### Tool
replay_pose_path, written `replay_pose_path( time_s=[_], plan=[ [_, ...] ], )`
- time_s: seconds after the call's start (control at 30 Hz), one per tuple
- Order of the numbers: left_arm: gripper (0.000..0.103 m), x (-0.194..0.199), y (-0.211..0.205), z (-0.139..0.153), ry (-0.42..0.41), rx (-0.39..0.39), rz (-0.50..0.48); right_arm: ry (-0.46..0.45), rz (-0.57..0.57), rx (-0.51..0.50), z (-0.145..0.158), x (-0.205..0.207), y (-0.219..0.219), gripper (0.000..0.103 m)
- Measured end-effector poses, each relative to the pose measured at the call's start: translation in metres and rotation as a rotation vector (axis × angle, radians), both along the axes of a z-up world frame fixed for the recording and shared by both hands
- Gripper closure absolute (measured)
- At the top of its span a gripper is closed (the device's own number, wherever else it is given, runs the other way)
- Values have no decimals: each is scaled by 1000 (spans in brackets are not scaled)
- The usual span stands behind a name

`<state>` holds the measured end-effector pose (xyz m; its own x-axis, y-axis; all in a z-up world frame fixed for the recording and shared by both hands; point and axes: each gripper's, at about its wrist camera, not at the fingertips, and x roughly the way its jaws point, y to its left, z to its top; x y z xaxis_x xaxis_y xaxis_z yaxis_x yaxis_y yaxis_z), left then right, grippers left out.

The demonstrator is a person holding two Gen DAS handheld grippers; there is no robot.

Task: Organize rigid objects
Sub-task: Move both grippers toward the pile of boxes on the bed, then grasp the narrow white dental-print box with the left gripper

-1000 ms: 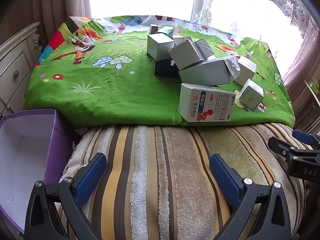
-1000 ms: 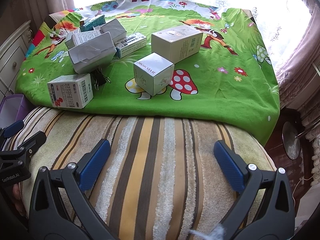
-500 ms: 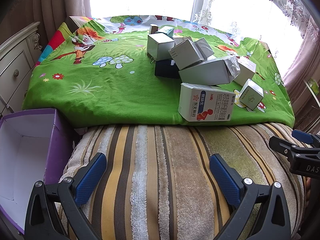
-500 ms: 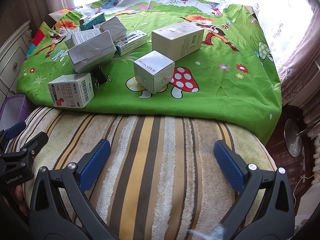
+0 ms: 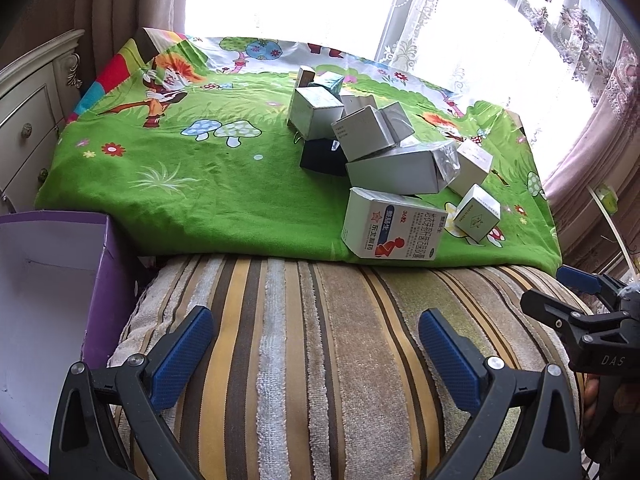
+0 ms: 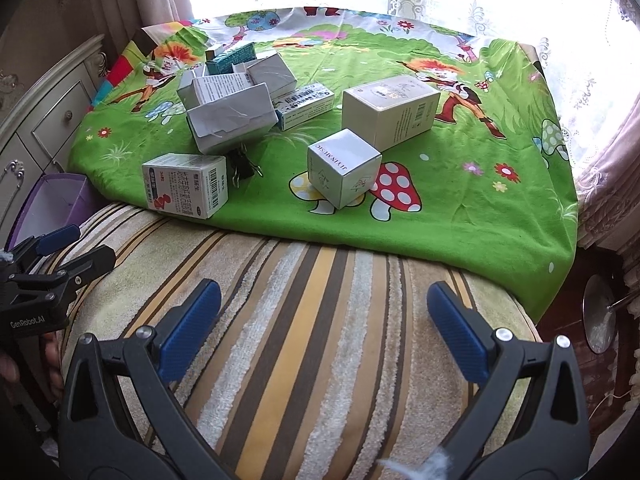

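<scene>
Several cardboard boxes lie piled on a green cartoon-print cloth [image 5: 208,196]. Nearest is a white medicine box with red print [image 5: 394,230], also seen in the right wrist view [image 6: 186,186]. A small silver cube box [image 6: 343,172] sits on a mushroom print, with a larger pale box [image 6: 390,110] behind it. A long silver box [image 5: 400,172] leans on the pile. My left gripper [image 5: 316,354] hovers open over the striped towel, empty. My right gripper [image 6: 324,326] is open and empty too, short of the cloth's edge.
An open purple bin with a white inside [image 5: 52,300] stands low at the left of the striped towel [image 5: 320,340]. A cream drawer cabinet [image 5: 28,120] is at the far left. Curtains and a bright window lie behind. A black binder clip [image 6: 242,168] rests by the medicine box.
The right gripper has crept slightly forward toward the boxes. The left gripper has hardly moved. Both stay open.
</scene>
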<state>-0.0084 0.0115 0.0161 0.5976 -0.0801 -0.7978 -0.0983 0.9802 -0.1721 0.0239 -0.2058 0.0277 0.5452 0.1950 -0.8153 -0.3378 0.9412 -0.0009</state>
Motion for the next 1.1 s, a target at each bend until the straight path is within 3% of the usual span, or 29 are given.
replay_pose_path(
  time_s=[0.03, 0.17, 0.33, 0.53, 0.67, 0.9, 1.1],
  plan=[
    [0, 0, 3, 1, -17, -38, 4, -10, 22, 0, 3, 0, 3, 0],
    [1, 4, 12, 8, -24, -64, 27, -15, 75, 37, 15, 6, 8, 0],
    [3, 21, 26, 38, -102, -83, 28, -13, 85, 82, 27, 24, 10, 0],
    [21, 80, 45, 62, -112, -118, 22, -17, 127, 100, 39, 51, 21, 0],
    [40, 131, 58, 67, -81, -195, 23, -10, 161, 129, 52, 74, 30, 0],
    [58, 208, 71, 61, -15, -284, 59, -11, 174, 139, 69, 117, 44, 0],
    [61, 248, 71, 43, 44, -293, 73, 5, 162, 131, 70, 149, 50, 0]
  ],
)
